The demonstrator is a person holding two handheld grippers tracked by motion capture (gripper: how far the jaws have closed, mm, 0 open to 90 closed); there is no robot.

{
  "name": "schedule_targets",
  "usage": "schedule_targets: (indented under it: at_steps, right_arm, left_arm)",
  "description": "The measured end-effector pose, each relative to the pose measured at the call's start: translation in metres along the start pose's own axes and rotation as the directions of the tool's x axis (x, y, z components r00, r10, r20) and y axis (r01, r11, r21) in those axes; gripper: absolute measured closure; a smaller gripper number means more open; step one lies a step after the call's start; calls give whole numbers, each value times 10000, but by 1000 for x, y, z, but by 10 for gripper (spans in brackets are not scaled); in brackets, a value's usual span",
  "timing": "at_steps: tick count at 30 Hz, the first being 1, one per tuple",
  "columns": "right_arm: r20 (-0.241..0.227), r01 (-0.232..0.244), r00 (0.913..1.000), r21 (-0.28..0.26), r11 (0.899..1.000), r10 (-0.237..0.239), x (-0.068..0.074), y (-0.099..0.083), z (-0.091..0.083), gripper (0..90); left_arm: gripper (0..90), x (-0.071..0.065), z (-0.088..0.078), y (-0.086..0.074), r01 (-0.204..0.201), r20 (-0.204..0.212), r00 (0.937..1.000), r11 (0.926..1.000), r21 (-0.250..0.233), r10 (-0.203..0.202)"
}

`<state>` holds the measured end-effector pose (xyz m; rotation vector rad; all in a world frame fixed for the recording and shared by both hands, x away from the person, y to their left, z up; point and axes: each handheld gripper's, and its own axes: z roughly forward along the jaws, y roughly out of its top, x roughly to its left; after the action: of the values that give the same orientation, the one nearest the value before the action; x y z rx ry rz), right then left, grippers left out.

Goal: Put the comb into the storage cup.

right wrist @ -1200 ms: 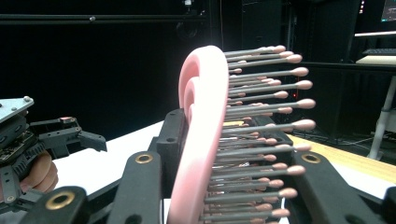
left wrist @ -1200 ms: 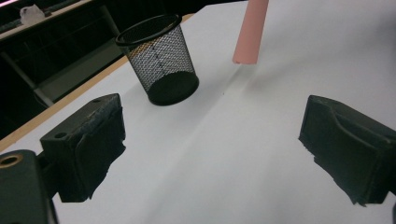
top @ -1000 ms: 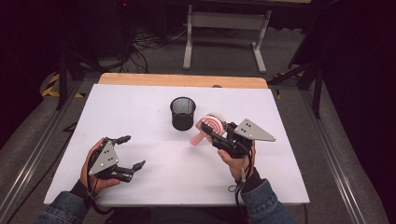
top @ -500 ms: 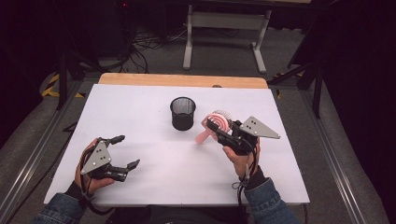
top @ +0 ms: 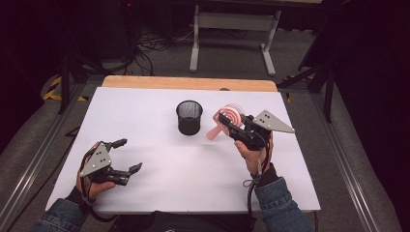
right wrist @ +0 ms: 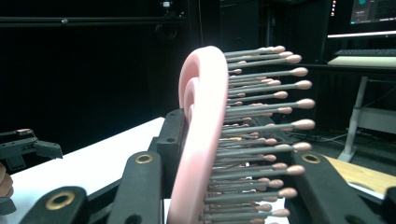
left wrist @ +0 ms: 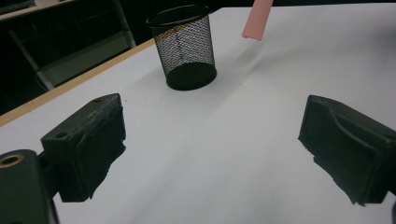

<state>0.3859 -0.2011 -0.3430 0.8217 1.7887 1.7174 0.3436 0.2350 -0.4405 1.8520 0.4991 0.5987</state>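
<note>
the right claw point(top: 231, 123) grips a pink brush point(top: 229, 116) just right of the cup point(top: 189, 117), while the left claw point(top: 126, 154) rests released at the desk's point(top: 193, 164) near left.

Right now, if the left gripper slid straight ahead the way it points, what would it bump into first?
Probably the black mesh cup. The left gripper has its jaws open over bare white table, and the cup stands ahead, slightly left of center. It might slip just past; depth is hard to judge.
</note>
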Motion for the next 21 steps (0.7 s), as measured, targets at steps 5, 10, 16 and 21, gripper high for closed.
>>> schedule_targets:
  at_steps: [5, 10, 16, 21]
  right_arm:
    - [-65, 254, 9997, 103, 9996, -253, -3, 6, 9, 612]
    - [43, 348, 9994, 29, 9994, -348, -3, 11, 7, 612]
    - [240, 370, 9990, 24, 9993, -370, -8, 17, 9, 612]
    - [343, 472, 9983, 24, 9989, -472, -8, 23, 12, 611]
  left_arm:
    - [84, -5, 2, 1, -314, -13, 9995, 9993, 211, 314]
    - [84, -5, 2, 1, -273, -35, 9996, 9995, 160, 274]
    - [84, -5, 3, 0, -232, 5, 9997, 9995, 218, 232]
    - [84, -7, 3, 0, -319, 12, 9995, 9992, 235, 318]
